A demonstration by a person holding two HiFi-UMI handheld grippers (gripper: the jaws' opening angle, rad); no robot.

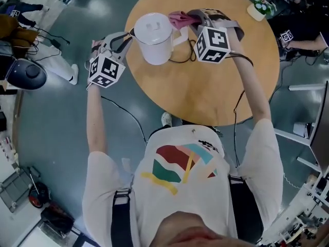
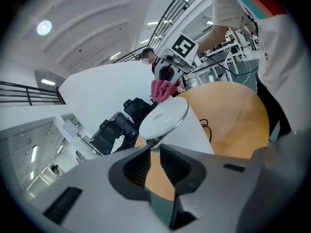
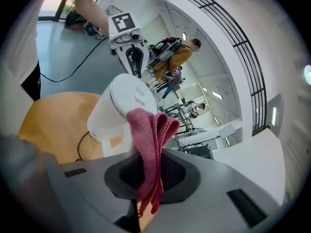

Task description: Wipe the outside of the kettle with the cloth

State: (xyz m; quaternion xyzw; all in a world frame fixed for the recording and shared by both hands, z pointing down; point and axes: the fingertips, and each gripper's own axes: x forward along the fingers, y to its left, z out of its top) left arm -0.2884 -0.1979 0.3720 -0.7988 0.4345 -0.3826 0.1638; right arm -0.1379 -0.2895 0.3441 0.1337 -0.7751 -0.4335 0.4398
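Left fingers (image 2: 136,168): slightly apart, nothing between them, only bare desk (image 1: 205,91) showing through the gap. Tips of the left gripper (image 2: 154,149) sit just short of the kettle (image 2: 165,115), aimed at its wall below the lid. Can't tell if they touch.

Right fingers (image 3: 176,172): pinched on the cloth (image 3: 150,130). It's pink, folded, with a loop sticking out past the tips and loose ends hanging behind the pads. The loop is up by the kettle's lid and handle; contact not clear.

From the head view: the right gripper (image 1: 198,18) comes in from the kettle's handle side and the left gripper (image 1: 123,37) from the opposite side, so the kettle (image 1: 153,35) is between the two. Both point forward and tilt down.

Arms: both stretched out ahead of the person. The left forearm is off the desk's left edge, over the floor; the right is across the desk top.

Kettle is white, upright, lid on, at the round desk's far-left edge. A black cord (image 1: 182,55) lies on the desk by its base.
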